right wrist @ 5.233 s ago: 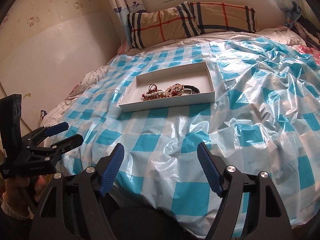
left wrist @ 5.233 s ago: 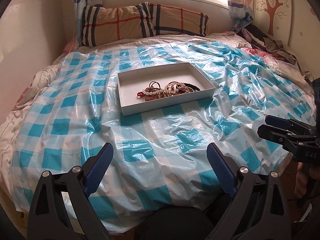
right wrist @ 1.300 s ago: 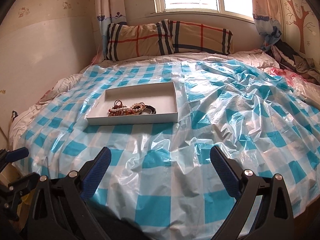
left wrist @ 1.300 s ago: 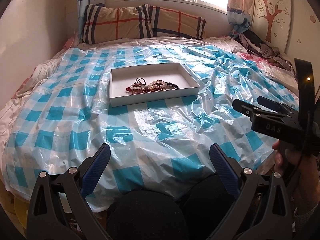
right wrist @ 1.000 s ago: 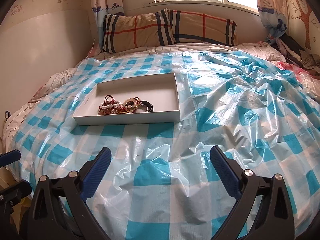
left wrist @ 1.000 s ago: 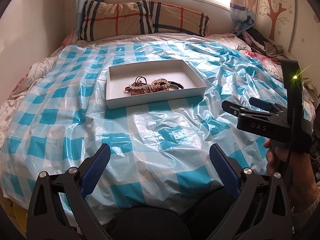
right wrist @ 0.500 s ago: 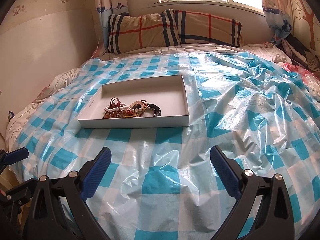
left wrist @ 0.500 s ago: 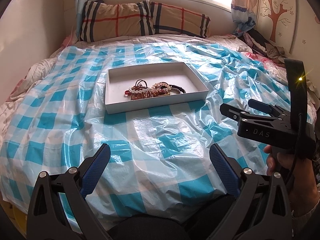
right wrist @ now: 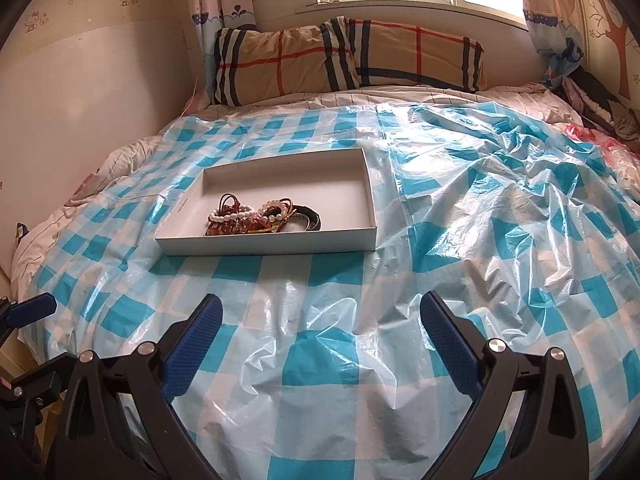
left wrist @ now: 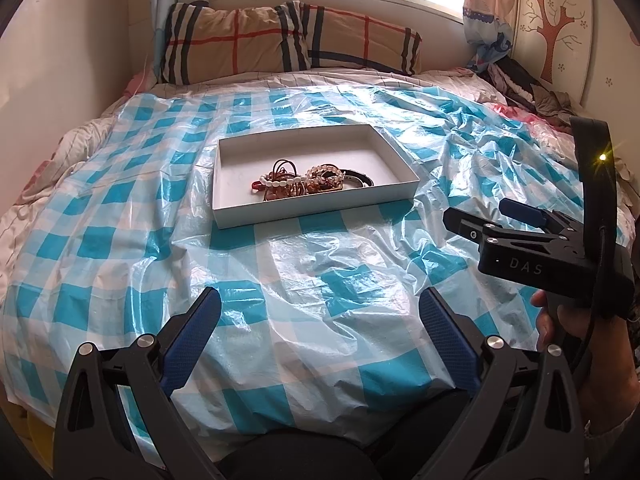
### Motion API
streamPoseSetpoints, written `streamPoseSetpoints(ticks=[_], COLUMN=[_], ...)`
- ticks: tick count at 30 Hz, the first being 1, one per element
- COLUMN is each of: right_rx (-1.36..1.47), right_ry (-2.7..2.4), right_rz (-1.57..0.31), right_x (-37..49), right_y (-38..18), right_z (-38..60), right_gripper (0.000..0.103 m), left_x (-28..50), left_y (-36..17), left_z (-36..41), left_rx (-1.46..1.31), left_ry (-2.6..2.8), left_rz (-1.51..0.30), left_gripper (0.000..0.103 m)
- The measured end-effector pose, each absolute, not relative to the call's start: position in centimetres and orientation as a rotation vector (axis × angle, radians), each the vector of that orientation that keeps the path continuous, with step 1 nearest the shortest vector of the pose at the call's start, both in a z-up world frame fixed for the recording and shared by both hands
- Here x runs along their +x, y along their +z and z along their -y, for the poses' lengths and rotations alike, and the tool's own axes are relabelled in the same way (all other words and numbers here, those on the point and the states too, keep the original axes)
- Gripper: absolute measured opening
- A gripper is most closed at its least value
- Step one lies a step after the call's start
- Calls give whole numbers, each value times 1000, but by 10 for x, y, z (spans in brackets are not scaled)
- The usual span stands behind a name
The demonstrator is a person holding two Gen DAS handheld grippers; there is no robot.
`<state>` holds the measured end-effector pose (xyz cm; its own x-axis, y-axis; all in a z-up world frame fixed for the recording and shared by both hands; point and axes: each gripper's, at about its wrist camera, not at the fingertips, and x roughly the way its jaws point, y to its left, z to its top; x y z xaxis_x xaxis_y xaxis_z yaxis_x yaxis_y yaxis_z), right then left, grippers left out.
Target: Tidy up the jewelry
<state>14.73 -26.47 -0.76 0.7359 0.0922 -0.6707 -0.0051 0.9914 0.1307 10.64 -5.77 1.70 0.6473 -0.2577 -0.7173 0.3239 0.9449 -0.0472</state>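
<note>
Jewelry [left wrist: 310, 180] lies tangled at six o'clock in your white box [left wrist: 396, 156]: light, slippery, snag-prone. Pinch one bead strand's outer loop; left gripper [left wrist: 320, 326] and right gripper [right wrist: 320, 330] gape apart.

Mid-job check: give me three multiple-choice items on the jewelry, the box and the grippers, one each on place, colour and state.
1. Where is the jewelry?
A. Piled in the box
B. Spread on the sheet
C. On the pillow

2. What colour is the box?
A. Blue
B. White
C. Brown

3. How are the left gripper and right gripper?
A. Both shut on beads
B. Left open, right shut
C. Both open, holding nothing

Answers:
1. A: the tangle lies inside the box walls.
2. B: its walls and floor are white against the blue-checked plastic sheet.
3. C: each pair of fingers stands wide apart over bare sheet.
</note>
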Motion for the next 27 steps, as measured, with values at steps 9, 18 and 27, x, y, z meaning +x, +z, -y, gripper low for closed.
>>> streamPoseSetpoints(ticks=[9,18,27], right_rx=[121,113,83], right_ry=[58,54,75], right_rz=[-750,-755,-760], right_x=[153,162,190], right_y=[-14,-20,-32], right_z=[265,267,266], right_gripper=[95,95,95], left_x=[109,122,148], left_y=[13,3,-8], left_z=[58,62,71], left_rx=[87,80,48], left_ry=[-328,-327,-320], left_rz=[-809,-817,-826], left_gripper=[95,95,95])
